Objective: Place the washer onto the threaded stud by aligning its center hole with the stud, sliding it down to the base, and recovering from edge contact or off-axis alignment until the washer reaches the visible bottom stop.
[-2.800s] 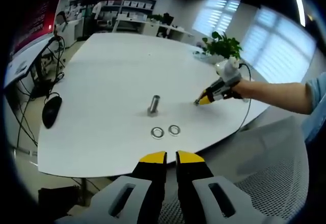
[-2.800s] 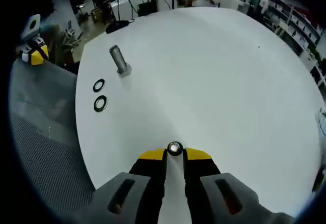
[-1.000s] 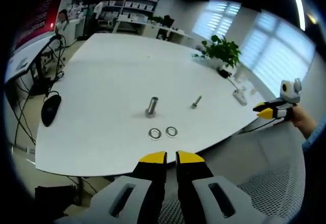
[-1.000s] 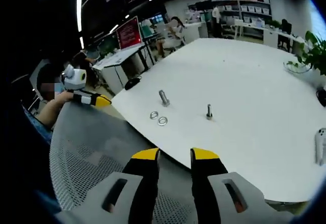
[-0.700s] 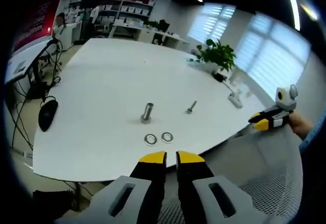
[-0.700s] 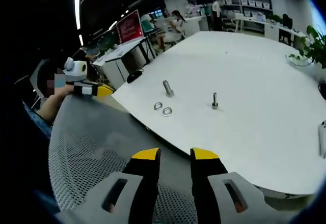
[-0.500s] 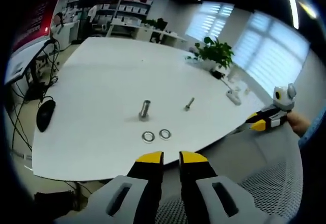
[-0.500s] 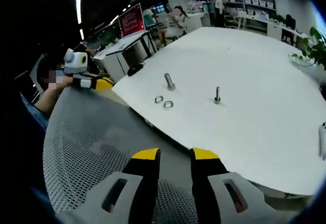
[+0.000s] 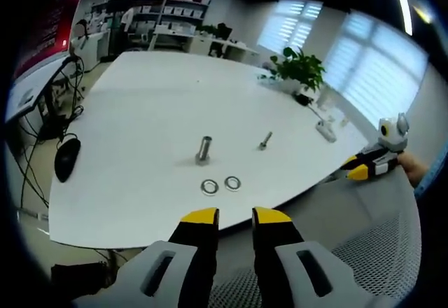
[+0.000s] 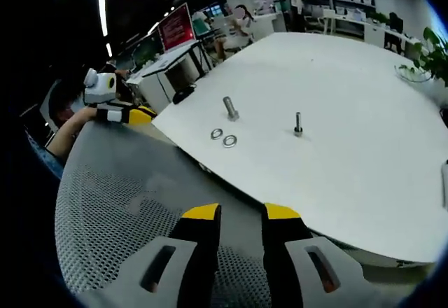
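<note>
Two washers lie flat on my white table, at 6 o'clock of the thick stud; a thin stud stands at 3 o'clock. My left gripper and right gripper hang released, jaws parted and empty, off the table edge.

Two washers lie just beside the thick stud on the white table. A thin bolt stands apart from that stud. The right gripper, jaws parted and empty, hangs off the table's edge.
</note>
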{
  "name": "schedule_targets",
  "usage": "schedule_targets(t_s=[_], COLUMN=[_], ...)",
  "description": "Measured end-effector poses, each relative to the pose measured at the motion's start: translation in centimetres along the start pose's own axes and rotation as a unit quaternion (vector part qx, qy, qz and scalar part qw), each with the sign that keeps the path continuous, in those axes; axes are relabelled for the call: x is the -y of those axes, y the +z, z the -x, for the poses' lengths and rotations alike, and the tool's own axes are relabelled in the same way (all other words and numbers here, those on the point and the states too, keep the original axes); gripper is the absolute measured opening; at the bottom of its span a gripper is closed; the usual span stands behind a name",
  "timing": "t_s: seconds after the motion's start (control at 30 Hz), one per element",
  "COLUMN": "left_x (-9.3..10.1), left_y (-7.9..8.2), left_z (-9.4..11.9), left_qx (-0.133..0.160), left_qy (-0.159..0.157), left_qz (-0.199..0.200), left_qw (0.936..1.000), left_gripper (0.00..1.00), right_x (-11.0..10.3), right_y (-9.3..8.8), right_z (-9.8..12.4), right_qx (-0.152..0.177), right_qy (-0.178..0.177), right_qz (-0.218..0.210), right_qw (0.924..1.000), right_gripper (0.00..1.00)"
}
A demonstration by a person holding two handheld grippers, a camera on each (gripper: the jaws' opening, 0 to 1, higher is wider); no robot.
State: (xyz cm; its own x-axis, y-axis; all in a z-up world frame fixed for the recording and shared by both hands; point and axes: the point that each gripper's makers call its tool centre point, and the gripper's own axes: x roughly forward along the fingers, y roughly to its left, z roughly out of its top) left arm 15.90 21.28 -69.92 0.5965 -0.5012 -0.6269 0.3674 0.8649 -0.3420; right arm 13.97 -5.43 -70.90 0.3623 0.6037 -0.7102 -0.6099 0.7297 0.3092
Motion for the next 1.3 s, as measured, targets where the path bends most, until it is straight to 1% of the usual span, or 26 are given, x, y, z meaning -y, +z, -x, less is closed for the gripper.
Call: schedule_targets(t_s=[0.13,0.2,0.23,0.3,0.37,0.43,0.47,0.5,0.57,0.6,0.63,0.67,0.7,0.73,0.77,0.83,0.87,0.9,0.93,0.97,1.0,1.07,1.1,1.13,1.23,1.3], left_x=[0.0,0.0,-0.1,0.1,0.0,0.0,0.1,0.5,1.3,1.8,2.2,2.2,2.2,2.0,2.0,1.2,0.4,0.0,-0.8,-1.4,-2.1,-2.3,-2.2,-2.0,-2.3,-2.4], left_y=[-0.2,-0.2,-0.1,0.7,0.4,0.5,0.6,0.6,0.3,-0.2,-0.6,-0.8,-0.9,-0.8,-0.8,-0.9,-1.0,-1.3,-2.0,-2.2,-2.3,-2.4,-2.2,-1.9,-1.1,-0.5], left_z=[0.0,0.0,0.0,0.1,0.0,-0.1,-0.1,-0.2,-0.3,-0.3,-0.4,-0.5,-0.6,-0.9,-1.0,-1.6,-2.1,-2.3,-2.5,-2.7,-3.0,-3.4,-3.9,-4.3,-5.7,-6.8], left_qx=[-0.007,-0.006,-0.003,0.019,0.010,0.006,0.009,0.008,-0.006,-0.022,-0.041,-0.052,-0.060,-0.070,-0.077,-0.106,-0.124,-0.141,-0.178,-0.197,-0.216,-0.237,-0.237,-0.235,-0.241,-0.243], left_qy=[0.001,0.003,0.004,-0.008,-0.003,0.000,-0.005,-0.018,-0.040,-0.051,-0.067,-0.071,-0.073,-0.075,-0.077,-0.073,-0.070,-0.070,-0.074,-0.072,-0.071,-0.084,-0.100,-0.110,-0.120,-0.126], left_qz=[-0.001,0.001,0.005,0.014,0.013,-0.003,-0.007,-0.014,-0.032,-0.050,-0.079,-0.094,-0.109,-0.135,-0.150,-0.191,-0.220,-0.236,-0.267,-0.283,-0.308,-0.324,-0.332,-0.336,-0.321,-0.322], left_qw=[1.0000,1.0000,1.0000,0.9997,0.9999,1.0000,0.9999,0.9997,0.9986,0.9972,0.9937,0.9917,0.9895,0.9855,0.9826,0.9730,0.9650,0.9590,0.9442,0.9358,0.9239,0.9121,0.9076,0.9056,0.9080,0.9063], left_gripper=[0.17,0.16,0.15,0.14,0.14,0.13,0.13,0.13,0.13,0.13,0.13,0.13,0.13,0.13,0.14,0.14,0.13,0.14,0.14,0.13,0.12,0.10,0.10,0.10,0.11,0.12], right_x=[-0.2,-0.2,-0.2,-0.3,-0.3,-0.3,-0.2,-0.3,-0.4,-0.5,-0.5,-0.5,-0.5,-0.5,-0.5,-0.6,-0.5,-0.4,-0.4,-0.4,-0.4,-0.5,-0.5,-0.4,0.0,0.1], right_y=[-0.1,0.0,0.0,0.0,0.0,0.1,0.1,0.1,0.1,0.0,0.0,0.0,0.0,0.0,0.1,0.1,0.2,0.4,0.5,0.5,0.4,0.4,0.4,0.5,0.9,1.2], right_z=[0.0,0.0,0.0,-0.1,-0.1,-0.1,-0.1,-0.1,-0.1,-0.1,-0.1,-0.1,0.0,0.0,0.0,0.0,0.0,0.0,0.1,0.1,0.1,0.1,0.1,0.1,0.3,0.4], right_qx=[0.000,0.007,0.007,0.003,0.002,0.005,0.006,0.007,0.005,0.003,0.002,0.003,0.004,0.005,0.006,0.006,0.009,0.014,0.016,0.016,0.016,0.014,0.015,0.017,0.032,0.040], right_qy=[0.004,0.011,0.012,0.012,0.012,0.011,0.011,0.011,0.014,0.015,0.016,0.015,0.015,0.015,0.015,0.016,0.012,0.009,0.008,0.008,0.008,0.010,0.010,0.009,-0.004,-0.006], right_qz=[-0.003,-0.017,-0.017,-0.015,-0.013,-0.017,-0.018,-0.020,-0.017,-0.016,-0.016,-0.017,-0.019,-0.019,-0.019,-0.019,-0.021,-0.021,-0.021,-0.021,-0.021,-0.019,-0.020,-0.021,-0.024,-0.025], right_qw=[1.0000,0.9998,0.9998,0.9998,0.9998,0.9998,0.9998,0.9997,0.9998,0.9997,0.9997,0.9997,0.9997,0.9997,0.9997,0.9997,0.9997,0.9996,0.9996,0.9996,0.9996,0.9997,0.9996,0.9996,0.9992,0.9989], right_gripper=[0.25,0.25,0.25,0.25,0.25,0.25,0.25,0.25,0.26,0.26,0.26,0.26,0.26,0.26,0.26,0.26,0.26,0.26,0.26,0.26,0.26,0.26,0.26,0.26,0.25,0.25])
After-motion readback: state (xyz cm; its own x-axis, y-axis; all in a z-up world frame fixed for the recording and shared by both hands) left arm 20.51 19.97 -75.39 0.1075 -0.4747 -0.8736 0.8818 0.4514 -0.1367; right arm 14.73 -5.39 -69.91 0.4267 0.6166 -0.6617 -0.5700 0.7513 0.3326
